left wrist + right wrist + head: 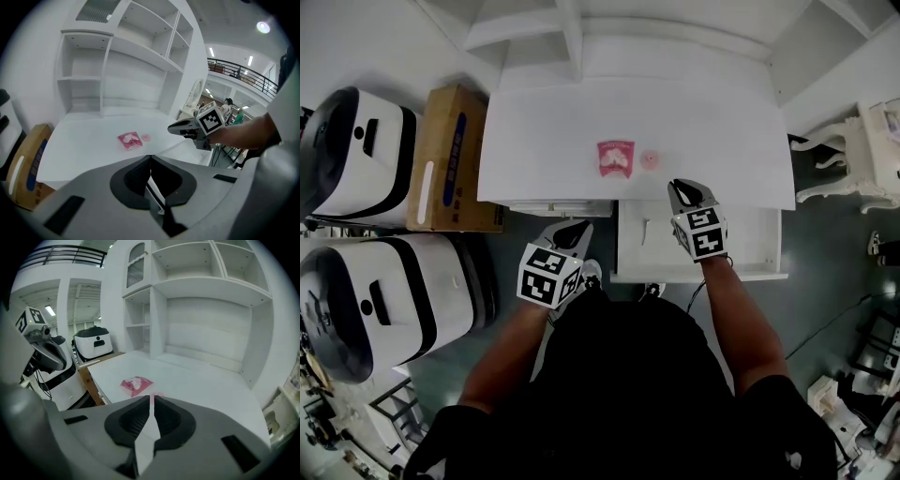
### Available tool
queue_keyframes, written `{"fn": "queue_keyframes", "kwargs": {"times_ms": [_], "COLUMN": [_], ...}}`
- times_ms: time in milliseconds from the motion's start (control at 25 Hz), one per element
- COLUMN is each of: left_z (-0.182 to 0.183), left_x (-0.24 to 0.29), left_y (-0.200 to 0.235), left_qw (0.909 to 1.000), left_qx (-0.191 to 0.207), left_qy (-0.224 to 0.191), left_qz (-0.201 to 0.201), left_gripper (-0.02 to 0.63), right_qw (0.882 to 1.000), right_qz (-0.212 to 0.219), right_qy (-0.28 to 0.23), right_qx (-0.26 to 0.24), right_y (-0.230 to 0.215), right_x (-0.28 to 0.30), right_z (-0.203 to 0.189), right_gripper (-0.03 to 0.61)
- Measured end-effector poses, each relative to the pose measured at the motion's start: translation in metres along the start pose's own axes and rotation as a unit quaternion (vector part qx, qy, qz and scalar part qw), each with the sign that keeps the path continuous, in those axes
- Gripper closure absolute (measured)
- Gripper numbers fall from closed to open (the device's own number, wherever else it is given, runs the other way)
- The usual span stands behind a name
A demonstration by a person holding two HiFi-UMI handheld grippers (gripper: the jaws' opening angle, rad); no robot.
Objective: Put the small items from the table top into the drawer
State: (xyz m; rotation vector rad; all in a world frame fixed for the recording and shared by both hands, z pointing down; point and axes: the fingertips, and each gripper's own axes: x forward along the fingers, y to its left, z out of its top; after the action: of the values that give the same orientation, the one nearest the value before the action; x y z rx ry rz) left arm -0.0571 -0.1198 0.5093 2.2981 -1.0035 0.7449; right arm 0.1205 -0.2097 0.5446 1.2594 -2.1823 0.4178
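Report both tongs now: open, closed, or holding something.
Left tongs: closed, nothing between them.
Right tongs: closed, nothing between them.

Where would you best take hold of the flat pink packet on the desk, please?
Probably its near edge, from the desk's front: the pink packet lies flat, so the right gripper should pinch that thin edge. The round pink item sits close on its right, so avoid that side.
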Motion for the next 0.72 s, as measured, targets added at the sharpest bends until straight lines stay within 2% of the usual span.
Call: {"fn": "queue_keyframes", "kwargs": {"times_ms": [240, 320, 440, 720], "left_z": [-0.005, -0.007, -0.012, -0.023], "left_x": [-0.010, -0.011, -0.014, -0.022], "left_y": [0.021, 0.024, 0.024, 0.032], "left_qw": [0.9995, 0.9993, 0.9989, 0.9976], "left_qx": [-0.020, -0.025, -0.033, -0.051], "left_qy": [-0.001, 0.000, 0.002, 0.008], "left_qz": [0.025, 0.029, 0.034, 0.047], "left_gripper": [0.603, 0.603, 0.603, 0.603], "right_qw": [0.999, 0.999, 0.998, 0.995], "right_qz": [-0.004, 0.000, 0.009, 0.012], "right_qy": [0.013, 0.026, 0.044, 0.076], "right_qx": [-0.037, -0.043, -0.052, -0.070], "right_y": [-0.007, -0.008, -0.007, -0.011], "right_x": [0.045, 0.060, 0.080, 0.117], "right_z": [0.009, 0.006, 0.000, -0.010], "right_gripper": [0.545, 0.541, 0.502, 0.495]}}
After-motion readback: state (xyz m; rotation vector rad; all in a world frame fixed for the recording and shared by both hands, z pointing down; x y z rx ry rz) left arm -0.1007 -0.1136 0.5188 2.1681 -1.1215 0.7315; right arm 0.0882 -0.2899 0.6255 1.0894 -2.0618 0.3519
